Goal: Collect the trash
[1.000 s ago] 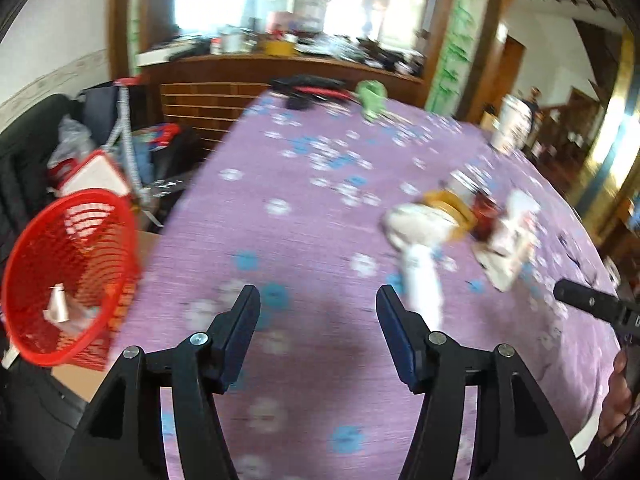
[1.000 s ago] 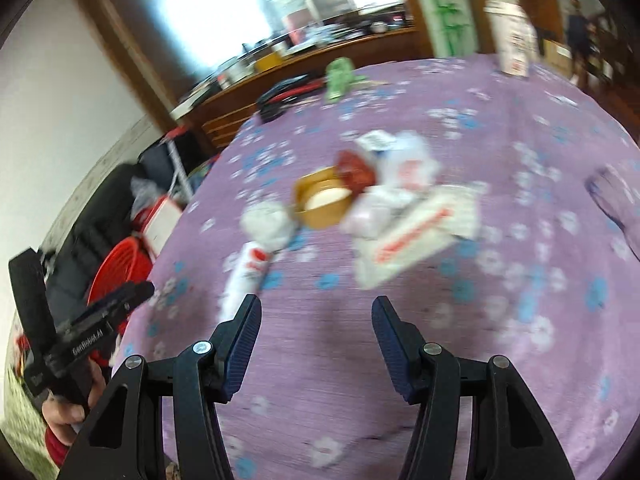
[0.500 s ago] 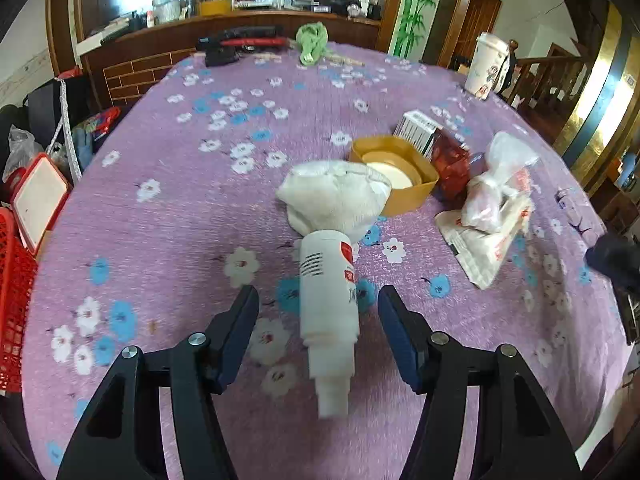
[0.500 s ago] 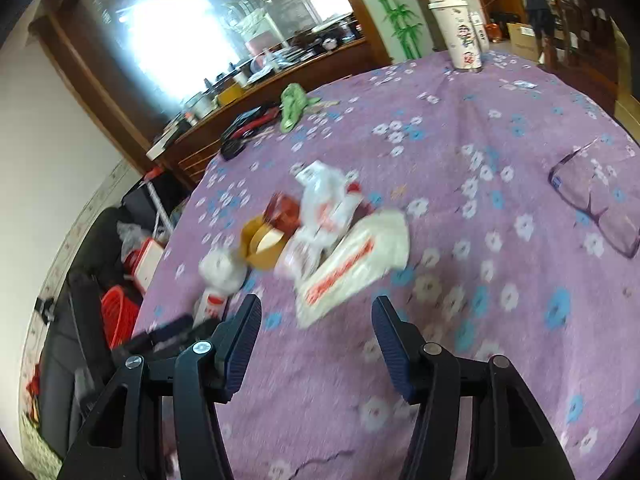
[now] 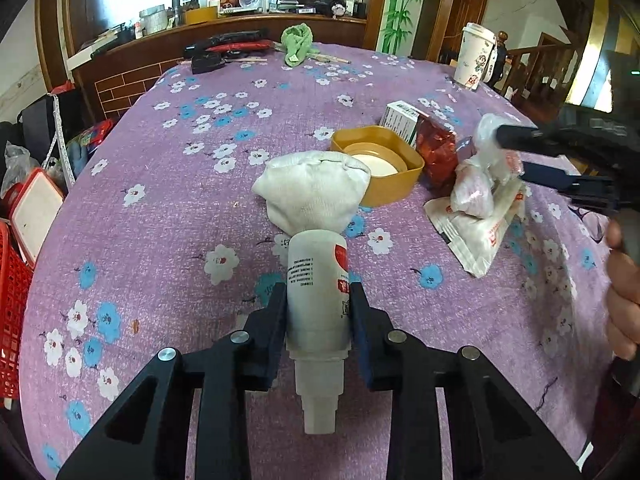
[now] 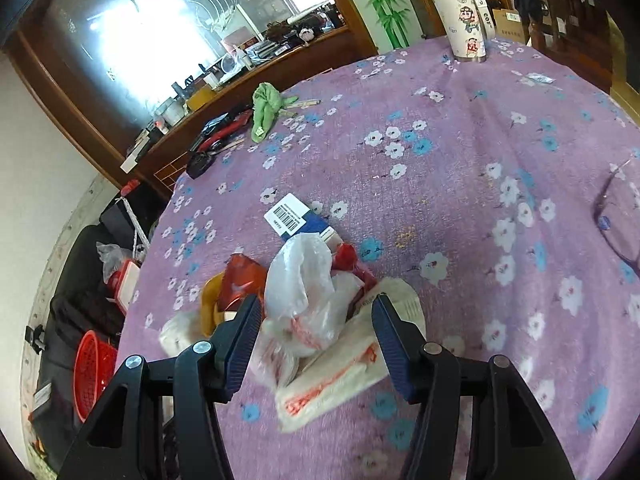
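A white bottle (image 5: 316,264) lies on the purple flowered tablecloth (image 5: 192,200), neck towards me. My left gripper (image 5: 318,295) is closing, and its pads press on both sides of the bottle. Behind it lie a white cloth bundle (image 5: 312,196) and a yellow tub (image 5: 396,188). My right gripper (image 6: 316,308) hangs over a crumpled clear plastic bag (image 6: 304,288) lying on a white and red packet (image 6: 340,372). Its jaws are closing with the bag between them, and the pads stand clear of it. The right gripper (image 5: 510,151) also shows in the left wrist view, by the bag (image 5: 480,184).
A red wrapper (image 6: 240,280) and a barcoded box (image 6: 296,220) lie by the pile. A red basket (image 6: 94,364) stands on the floor left of the table. A paper cup (image 6: 460,16), green cloth (image 6: 266,108) and glasses (image 6: 616,220) lie farther off.
My left gripper swung from the basket side to the bottle and shut on it. My right gripper moved forward to the trash pile, so the bag now sits between its jaws.
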The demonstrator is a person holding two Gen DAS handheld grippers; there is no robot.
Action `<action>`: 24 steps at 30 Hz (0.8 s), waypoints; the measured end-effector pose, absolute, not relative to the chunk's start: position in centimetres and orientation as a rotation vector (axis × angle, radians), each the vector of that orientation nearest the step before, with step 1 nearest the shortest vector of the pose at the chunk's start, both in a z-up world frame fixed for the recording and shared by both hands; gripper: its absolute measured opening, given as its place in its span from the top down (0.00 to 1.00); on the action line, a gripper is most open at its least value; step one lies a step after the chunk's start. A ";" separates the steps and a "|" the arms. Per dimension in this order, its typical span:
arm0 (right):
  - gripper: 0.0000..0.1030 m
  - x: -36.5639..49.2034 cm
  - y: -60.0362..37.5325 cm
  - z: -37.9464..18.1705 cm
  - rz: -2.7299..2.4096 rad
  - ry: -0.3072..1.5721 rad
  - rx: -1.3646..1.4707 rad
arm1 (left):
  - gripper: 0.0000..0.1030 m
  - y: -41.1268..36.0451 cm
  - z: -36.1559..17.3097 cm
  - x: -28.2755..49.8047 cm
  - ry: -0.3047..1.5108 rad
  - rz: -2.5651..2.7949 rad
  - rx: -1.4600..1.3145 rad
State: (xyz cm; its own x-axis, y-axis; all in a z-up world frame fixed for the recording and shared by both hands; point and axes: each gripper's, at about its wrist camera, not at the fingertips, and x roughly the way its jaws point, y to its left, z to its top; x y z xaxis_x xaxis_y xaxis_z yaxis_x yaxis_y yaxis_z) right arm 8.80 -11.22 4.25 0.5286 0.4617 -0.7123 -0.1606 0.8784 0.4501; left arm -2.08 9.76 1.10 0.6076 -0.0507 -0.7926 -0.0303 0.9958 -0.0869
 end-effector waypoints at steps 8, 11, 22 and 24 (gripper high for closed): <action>0.78 5.7 -11.1 5.5 0.456 0.887 0.321 | 0.72 9.8 2.2 -3.5 0.886 -0.023 -0.105; 0.78 3.3 -11.4 6.5 0.485 0.849 0.323 | 0.72 10.0 2.7 -4.0 0.873 -0.025 -0.108; 0.78 -2.8 -11.2 7.7 0.553 0.798 0.295 | 0.72 10.9 3.6 -6.3 0.851 -0.008 -0.124; 0.78 -3.2 -11.2 7.6 0.549 0.796 0.286 | 0.72 11.1 3.6 -6.6 0.849 -0.004 -0.127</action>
State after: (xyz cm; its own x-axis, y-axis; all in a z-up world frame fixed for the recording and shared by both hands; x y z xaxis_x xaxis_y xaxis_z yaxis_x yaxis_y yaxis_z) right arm -3.17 -11.17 7.62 0.5706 0.5653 -0.5956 -0.3561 0.8239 0.4408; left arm -6.59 11.08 3.61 0.6611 -0.0538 -0.7484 -0.0473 0.9925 -0.1131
